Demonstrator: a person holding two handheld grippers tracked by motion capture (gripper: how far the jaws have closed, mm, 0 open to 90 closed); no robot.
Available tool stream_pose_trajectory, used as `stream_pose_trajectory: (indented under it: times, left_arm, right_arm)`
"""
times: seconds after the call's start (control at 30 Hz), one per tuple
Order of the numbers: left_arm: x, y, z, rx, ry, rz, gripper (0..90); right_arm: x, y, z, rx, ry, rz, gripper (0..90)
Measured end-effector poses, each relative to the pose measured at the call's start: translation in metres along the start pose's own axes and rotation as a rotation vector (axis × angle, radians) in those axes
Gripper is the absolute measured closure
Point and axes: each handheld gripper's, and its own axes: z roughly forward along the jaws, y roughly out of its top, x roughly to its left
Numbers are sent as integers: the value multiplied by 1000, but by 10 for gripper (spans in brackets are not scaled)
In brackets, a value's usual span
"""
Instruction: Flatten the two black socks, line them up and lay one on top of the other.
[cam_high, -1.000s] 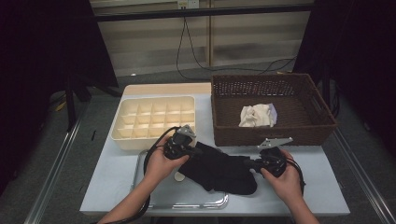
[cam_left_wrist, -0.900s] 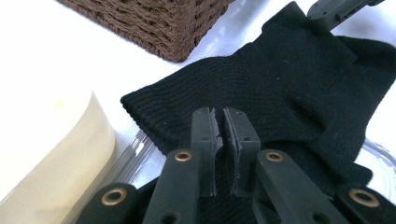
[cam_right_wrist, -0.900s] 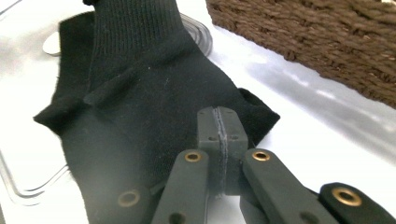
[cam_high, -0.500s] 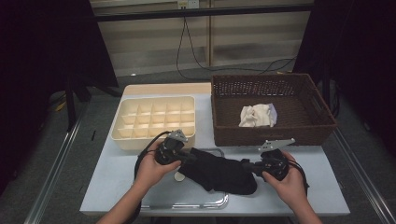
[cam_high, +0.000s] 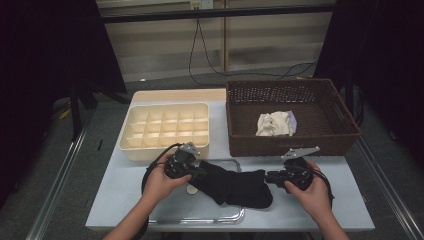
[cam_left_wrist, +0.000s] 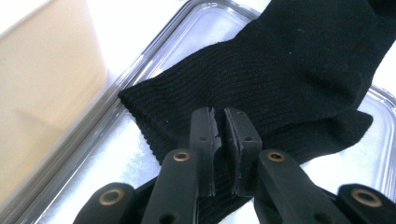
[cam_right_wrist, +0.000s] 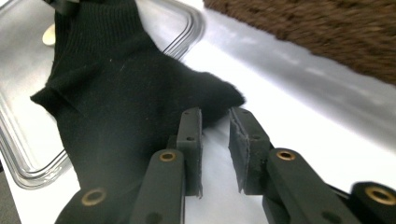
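black sock laid across tray, one end pinched, one end released

the black sock (cam_high: 235, 185) lies flat, its cuff end over the clear tray (cam_high: 220, 219) and its toe end just past the tray's rim on the worktop (cam_high: 115, 195).

the left tool (cam_left_wrist: 223, 122) is nearly closed, with ribbed cuff fabric pinched between its pads. the right tool (cam_right_wrist: 215, 126) stands just beside the toe end; its jaws have just been opening, a clear gap shows between the pads, and no fabric is in it.

around the sock, the cream divided box (cam_high: 165, 131) sits behind the tray, and the brown wicker basket (cam_high: 290, 145) holds a white cloth (cam_high: 274, 124).

likely faults from here:
- the sock is held at one end only. a lift from the left tool would probably leave the toe end dragging or let the sock fold on itself.
- the cuff pinch looks shallow. a sideways pull could slip the fabric free.
- a dragged sock may catch on the tray rim.
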Motion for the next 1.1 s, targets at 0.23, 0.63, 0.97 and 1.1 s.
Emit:
stream_pose_trajectory:
  times: [0.23, 0.63, 0.97, 1.1]
  left_arm:
    - [-2, 1, 4, -6, -3, -13, 820]
    - [0, 1, 3, 7, -9, 7, 811]
    - [-1, 1, 5, 11, -10, 10, 805]
    - [-2, 1, 6, 4, -9, -1, 805]
  right_arm:
    - [16, 12, 14, 2, 16, -55, 759]
    - [33, 22, 35, 17, 2, -111, 628]
    - [32, 19, 47, 36, -6, -85, 618]
    - [33, 18, 46, 43, 3, -95, 804]
